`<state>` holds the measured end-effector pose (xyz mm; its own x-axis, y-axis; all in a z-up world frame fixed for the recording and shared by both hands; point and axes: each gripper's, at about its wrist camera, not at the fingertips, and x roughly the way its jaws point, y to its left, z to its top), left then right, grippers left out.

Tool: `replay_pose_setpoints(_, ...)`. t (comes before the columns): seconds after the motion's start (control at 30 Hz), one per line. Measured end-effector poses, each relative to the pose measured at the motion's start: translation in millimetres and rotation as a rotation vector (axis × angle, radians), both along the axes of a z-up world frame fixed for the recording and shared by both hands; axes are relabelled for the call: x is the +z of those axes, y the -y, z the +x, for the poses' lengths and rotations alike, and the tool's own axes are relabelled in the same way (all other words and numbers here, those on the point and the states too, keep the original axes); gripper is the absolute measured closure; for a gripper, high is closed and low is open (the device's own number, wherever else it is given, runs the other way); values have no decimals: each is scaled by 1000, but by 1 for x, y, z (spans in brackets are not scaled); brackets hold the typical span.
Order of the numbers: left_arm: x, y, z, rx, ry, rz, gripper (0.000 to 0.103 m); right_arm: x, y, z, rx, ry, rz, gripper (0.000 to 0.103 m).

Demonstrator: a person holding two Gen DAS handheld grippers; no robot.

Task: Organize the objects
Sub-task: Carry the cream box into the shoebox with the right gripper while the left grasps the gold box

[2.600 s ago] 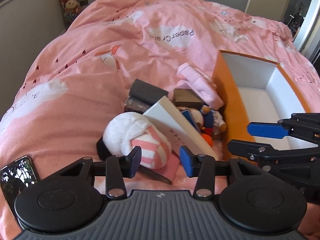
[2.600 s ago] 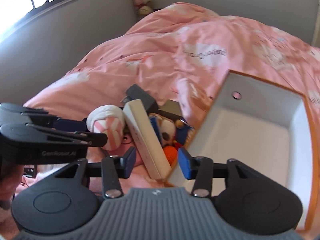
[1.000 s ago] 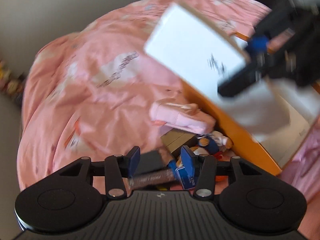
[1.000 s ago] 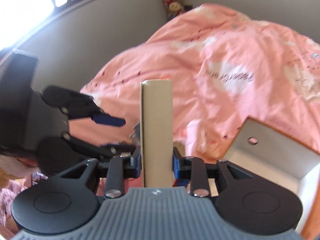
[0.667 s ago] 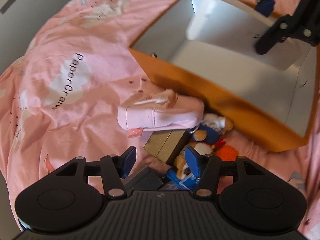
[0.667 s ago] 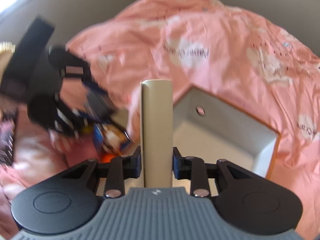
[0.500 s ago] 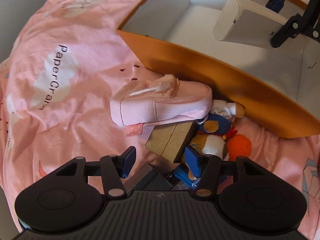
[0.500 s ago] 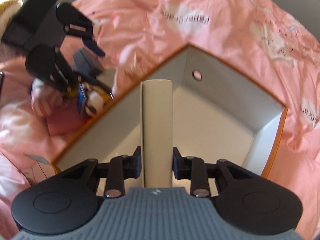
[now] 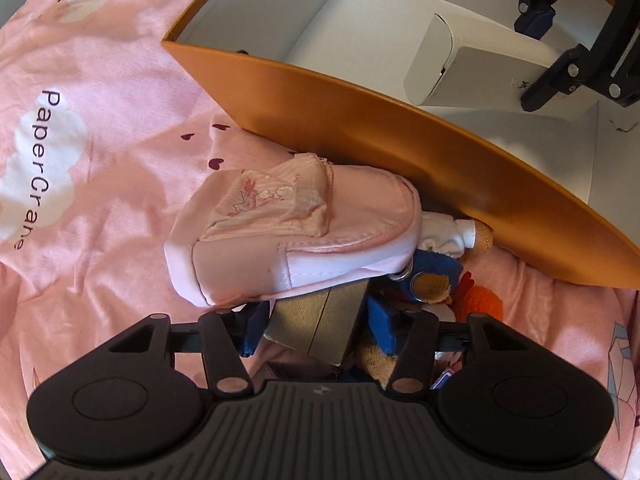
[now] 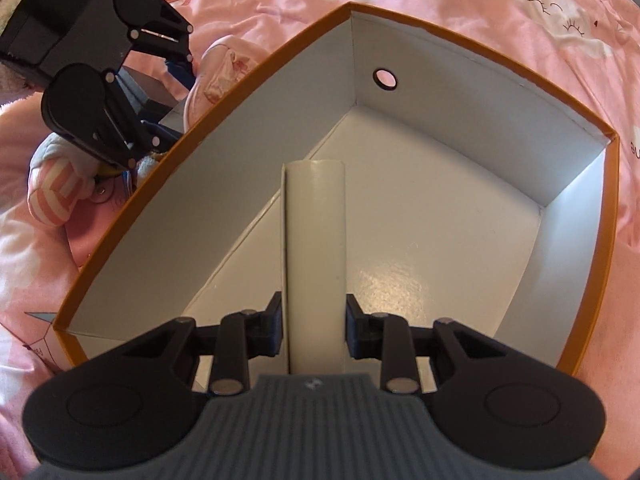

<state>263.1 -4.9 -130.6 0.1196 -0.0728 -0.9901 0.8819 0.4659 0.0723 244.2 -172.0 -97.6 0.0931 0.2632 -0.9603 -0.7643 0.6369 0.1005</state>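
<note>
My right gripper (image 10: 314, 332) is shut on a slim white box (image 10: 314, 240) and holds it upright inside the orange box (image 10: 132, 208), just above its white floor. The left wrist view shows that white box (image 9: 472, 68) in the right gripper (image 9: 536, 60) too. My left gripper (image 9: 320, 330) points down at the pile beside the orange box's wall (image 9: 400, 136). Its jaws are closing around a small brown box (image 9: 316, 324), which sits between the blue fingertips (image 9: 382, 328). A pink pouch (image 9: 292, 236) lies partly on the brown box.
A plush toy in blue (image 9: 436, 276) with an orange ball (image 9: 482, 304) lies wedged against the orange wall. A pink-and-white striped plush (image 10: 52, 196) lies left of the left gripper (image 10: 176, 100). Everything rests on a pink duvet (image 9: 100, 120).
The right gripper has come down with the white box into the orange box. The left gripper has dropped onto the pile, and the brown box now sits between its jaws.
</note>
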Motion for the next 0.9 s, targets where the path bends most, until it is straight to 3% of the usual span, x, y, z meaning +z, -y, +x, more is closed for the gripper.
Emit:
replay_pose_setpoints(0.17,8,0,-10,68,33,14,43,-2,-4,3,49,20,-15,72)
replay_pose_setpoints(0.33,30,-9,-14,137,69,22,45,5,-15,4,155,115,-57,72)
replay_pose_setpoints(0.53,72,-17,-16,179,144,-10,46,-2,-38,10,381,328,-189,72)
replay_pose_setpoints(0.8,119,0,-9,163,287,-54,48,-36,-49,26,675,606,-406,72)
replay_pose_setpoints(0.9,131,10,-6,150,323,-84,48,-52,-49,29,735,686,-480,72)
